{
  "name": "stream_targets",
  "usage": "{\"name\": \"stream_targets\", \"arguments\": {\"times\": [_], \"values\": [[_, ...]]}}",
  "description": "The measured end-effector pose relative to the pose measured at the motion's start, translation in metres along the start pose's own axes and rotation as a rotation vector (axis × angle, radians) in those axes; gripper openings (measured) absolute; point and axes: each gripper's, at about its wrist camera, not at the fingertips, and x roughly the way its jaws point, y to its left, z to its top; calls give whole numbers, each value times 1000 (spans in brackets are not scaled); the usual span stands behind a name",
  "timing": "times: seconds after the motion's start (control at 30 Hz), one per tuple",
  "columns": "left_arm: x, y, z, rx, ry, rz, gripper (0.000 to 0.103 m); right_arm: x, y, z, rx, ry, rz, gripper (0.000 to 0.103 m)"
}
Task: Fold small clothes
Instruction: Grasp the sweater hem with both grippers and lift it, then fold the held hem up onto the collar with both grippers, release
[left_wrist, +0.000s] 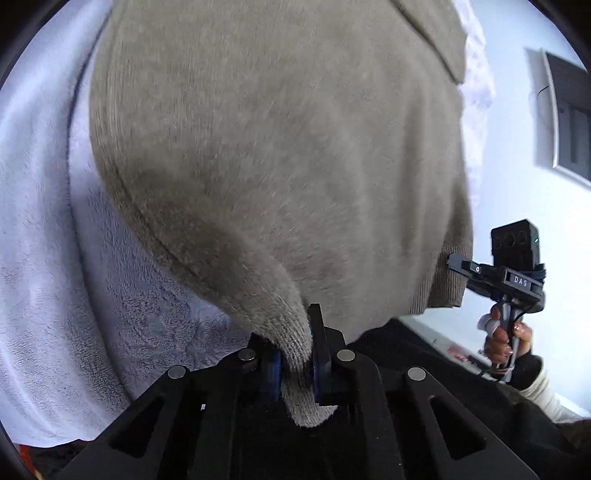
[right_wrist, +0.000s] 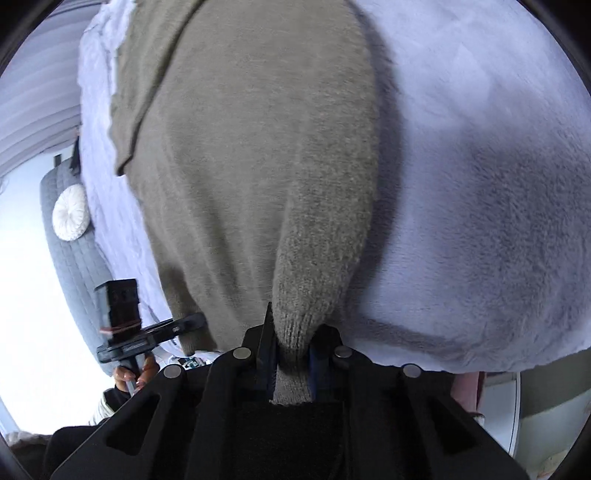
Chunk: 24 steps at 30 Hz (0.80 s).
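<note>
The main risk is the knit slipping out. Each claw has only a small bunched bit of the sweater's ribbed hem, and the heavy body of the sweater (left_wrist: 280, 155) still lies on the pale fleece blanket (left_wrist: 40, 280); a quick lift could drag the hem free of the pads. If one side rises ahead of the other, the fold would likely come out crooked, and the fuzzy blanket may cling and bunch the cloth underneath.

The left claw (left_wrist: 295, 363) is clenched on a pinch of hem at the bottom centre of its view, with the grey-brown sweater spreading up from it and filling most of the frame. The right claw (right_wrist: 291, 363) is likewise clamped on a hem corner at the bottom centre of its view, with the sweater running upward and to the left and bare blanket on the right. Both hem corners lie between the blue pads, the tips sticking out behind them.
</note>
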Motion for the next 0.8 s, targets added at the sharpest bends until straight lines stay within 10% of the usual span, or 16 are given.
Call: {"name": "stream_targets", "arguments": {"times": [0.33, 0.8], "values": [[-112, -45, 60, 70, -371, -156, 13, -55, 76, 63, -78, -212, 434, 13], [-189, -34, 222, 74, -659, -90, 13, -68, 127, 244, -84, -380, 455, 13]]}}
